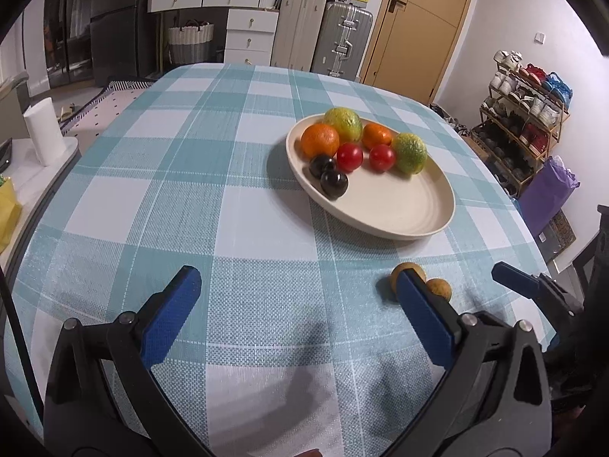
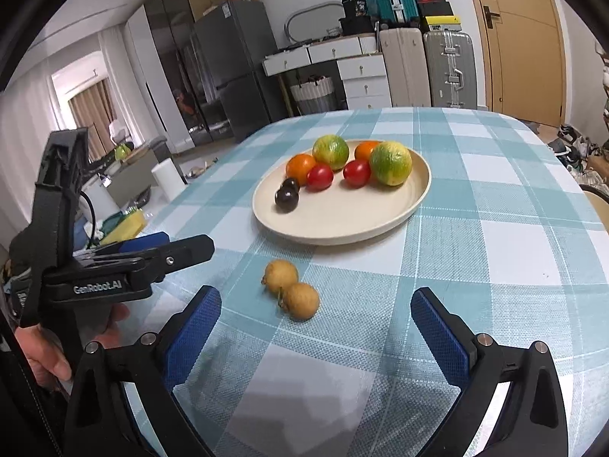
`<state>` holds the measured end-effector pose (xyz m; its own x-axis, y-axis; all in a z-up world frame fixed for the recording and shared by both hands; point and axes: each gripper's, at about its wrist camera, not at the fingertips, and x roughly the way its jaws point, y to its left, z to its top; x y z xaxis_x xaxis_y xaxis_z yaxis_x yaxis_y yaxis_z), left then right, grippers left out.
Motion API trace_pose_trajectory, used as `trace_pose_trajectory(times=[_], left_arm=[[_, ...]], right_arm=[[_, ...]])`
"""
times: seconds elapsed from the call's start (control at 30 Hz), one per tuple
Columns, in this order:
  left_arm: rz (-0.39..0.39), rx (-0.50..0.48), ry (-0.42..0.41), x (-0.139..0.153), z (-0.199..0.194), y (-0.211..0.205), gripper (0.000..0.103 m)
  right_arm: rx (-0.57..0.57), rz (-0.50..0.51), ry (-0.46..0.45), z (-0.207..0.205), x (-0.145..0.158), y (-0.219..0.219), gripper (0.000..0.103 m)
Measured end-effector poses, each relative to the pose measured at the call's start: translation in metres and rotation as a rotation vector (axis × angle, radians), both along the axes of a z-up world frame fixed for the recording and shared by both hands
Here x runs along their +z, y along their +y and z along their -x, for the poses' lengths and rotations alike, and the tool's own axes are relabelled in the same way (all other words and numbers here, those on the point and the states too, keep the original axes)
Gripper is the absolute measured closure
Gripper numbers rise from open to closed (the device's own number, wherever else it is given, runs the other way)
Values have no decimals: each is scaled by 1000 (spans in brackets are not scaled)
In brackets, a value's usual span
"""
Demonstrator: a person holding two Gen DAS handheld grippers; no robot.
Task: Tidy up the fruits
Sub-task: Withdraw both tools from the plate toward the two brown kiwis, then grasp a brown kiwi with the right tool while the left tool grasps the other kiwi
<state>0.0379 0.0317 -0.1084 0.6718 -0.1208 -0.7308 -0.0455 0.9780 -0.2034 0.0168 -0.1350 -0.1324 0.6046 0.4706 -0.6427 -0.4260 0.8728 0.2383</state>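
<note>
plate: round cream plate (image 2: 416, 194) on teal-and-white checked tablecloth (image 2: 495, 266); holds two green-yellow citrus, two oranges, two red tomatoes, two dark plums (image 2: 286, 195)
loose fruit: two small tan round longans (image 2: 291, 288) touching each other, on the cloth near the plate's front rim
left gripper (image 1: 300, 278): jaws spread wide, empty; its right finger covers part of the longans
right gripper (image 2: 316, 299): jaws apart, empty, longans just ahead, nearer the left finger
right view only: both longans whole; hand (image 2: 49, 354) holding left gripper
left view only: shoe rack (image 1: 521, 114)
</note>
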Motion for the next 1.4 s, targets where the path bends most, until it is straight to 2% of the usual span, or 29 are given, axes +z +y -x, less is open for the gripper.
trace_pose_trajectory(times=[0.23,0.3,0.33,0.4,0.47,0.7,0.73,0.9,0.93,1.2,1.4], left_arm=[[21,6,21,-6,-3,4,1],[27,10,31,-8,-4,5,1],[29,11,33,-9,-4,6,1],[30,10,34,-10,-4,6,1],[32,11,33,-10,-4,7,1],[39,3,41,-10,-7,5,1],[38,0,43,-10,-8,4,1],[54,-26,48,-11,-11,-1,1],[58,-36,50,-11,-12,-3,1],[73,-104,67,-11,-21,-24,1],[68,-148,84,-12,-26,-39,1]], right_arm=[[3,21,43,-8,-7,7,4],[3,25,55,-10,-9,8,13],[10,26,64,-11,-10,9,22],[16,37,92,-15,-14,12,28],[21,35,105,-16,-16,13,39],[53,39,137,-21,-21,17,64],[55,37,140,-21,-22,17,74],[52,11,144,-21,-21,14,76],[49,6,141,-21,-20,12,80],[44,-35,132,-20,-14,-2,80],[27,-70,88,-18,-5,-19,80]])
